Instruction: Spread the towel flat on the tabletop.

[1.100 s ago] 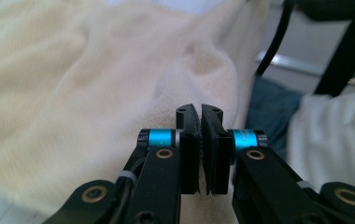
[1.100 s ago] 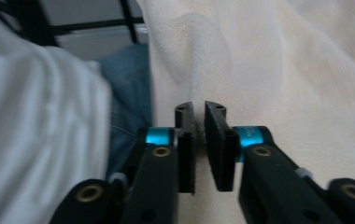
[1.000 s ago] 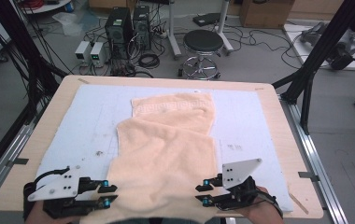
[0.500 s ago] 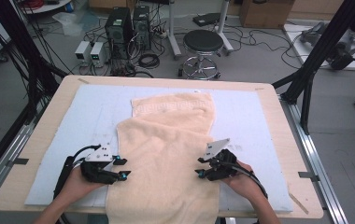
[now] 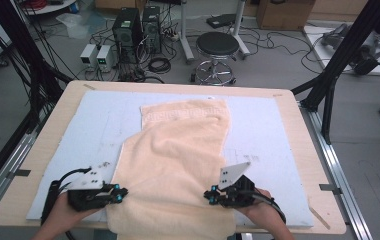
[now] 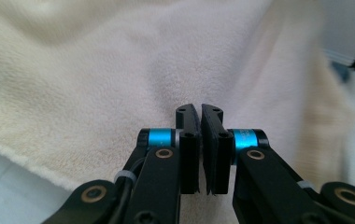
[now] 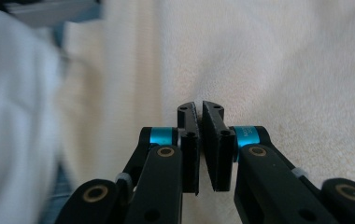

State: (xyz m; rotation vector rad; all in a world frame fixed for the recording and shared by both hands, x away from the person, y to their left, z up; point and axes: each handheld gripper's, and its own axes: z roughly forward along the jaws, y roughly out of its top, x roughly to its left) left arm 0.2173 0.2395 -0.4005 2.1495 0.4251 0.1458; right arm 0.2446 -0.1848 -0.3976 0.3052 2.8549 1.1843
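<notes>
A peach towel (image 5: 178, 150) lies on the pale blue mat (image 5: 268, 130), its far part folded and its near end hanging over the table's front edge. My left gripper (image 5: 120, 192) sits at the towel's left edge, low on the mat. Its jaws have just been closing. In the left gripper view they stand together (image 6: 199, 109) with the towel (image 6: 96, 70) puckering at the tips. My right gripper (image 5: 209, 194) is at the towel's right edge and has also just been closing. Its tips (image 7: 199, 108) pinch a crease of towel (image 7: 283, 70).
The wooden table (image 5: 43, 150) shows bare mat on both sides of the towel. A black post (image 5: 338, 65) rises by the table's right far corner. A stool (image 5: 218, 47), computer cases and cables stand on the floor beyond the far edge.
Both grippers have come down onto the towel's side edges, a little nearer the front edge than half a second ago. Their jaws, open then, now stand together.
</notes>
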